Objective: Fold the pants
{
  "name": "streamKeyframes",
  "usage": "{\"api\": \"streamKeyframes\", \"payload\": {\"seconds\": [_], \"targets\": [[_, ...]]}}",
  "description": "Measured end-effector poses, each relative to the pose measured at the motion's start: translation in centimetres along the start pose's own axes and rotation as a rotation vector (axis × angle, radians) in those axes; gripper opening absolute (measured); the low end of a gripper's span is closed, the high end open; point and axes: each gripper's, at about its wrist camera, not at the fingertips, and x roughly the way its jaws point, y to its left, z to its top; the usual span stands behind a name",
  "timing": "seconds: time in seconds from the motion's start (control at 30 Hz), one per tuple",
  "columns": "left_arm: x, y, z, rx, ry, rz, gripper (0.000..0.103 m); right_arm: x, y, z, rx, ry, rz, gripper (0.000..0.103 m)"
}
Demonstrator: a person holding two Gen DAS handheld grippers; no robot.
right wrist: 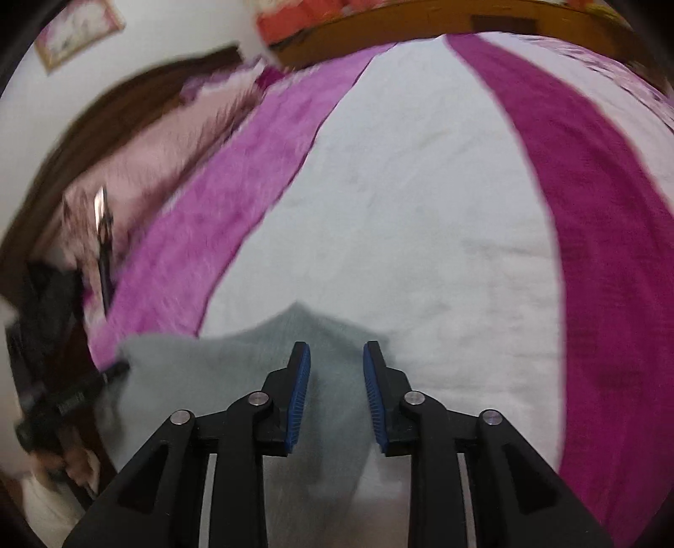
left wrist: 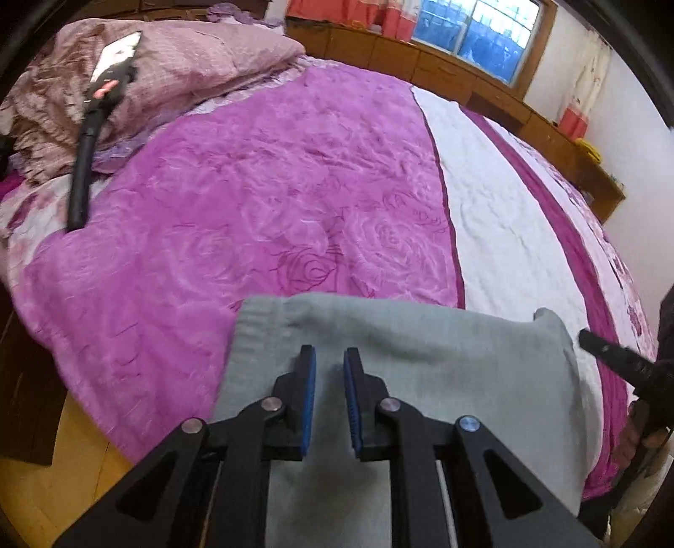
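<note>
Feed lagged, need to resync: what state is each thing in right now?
Grey pants: lying on the bed, edge bunched up at the far right.
Left tongs: slightly apart over the pants, nothing pinched.
Right tongs: apart over the pants' edge, nothing gripped.
Bedspread: spread, lightly wrinkled.

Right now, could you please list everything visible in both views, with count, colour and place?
pants: one, grey, near edge of the bed, under both grippers
blanket: one, purple and white with rose pattern, covers the bed
quilt: one, pale mauve, bunched at far left
black tool: one, lying on the quilt
window: one, wooden frame, far wall
curtains: red and white, beside the window
left gripper: black with blue pads, jaws slightly apart above the pants
right gripper: same colours, jaws apart above the pants edge
</note>
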Motion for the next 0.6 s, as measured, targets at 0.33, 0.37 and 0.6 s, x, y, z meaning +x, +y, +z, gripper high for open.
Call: {"api": "streamKeyframes", "payload": {"seconds": [0.33,0.37,0.6], "targets": [[-2.5,0.1,-3.7,-0.011,0.016,0.02,0.014,1.8,-2.2,-1.8,0.158,0.135,0.141,0.041],[-2.4,0.1,-3.8,-0.004,0.017,0.024,0.014,2.5,-1.8,-2.0,0.153,0.151,0.138,0.041],[-2.8,0.2,-3.9,-0.037,0.027,0.025,0.015,2.0,-1.2,-2.2,0.147,0.155,0.091,0.041]]}}
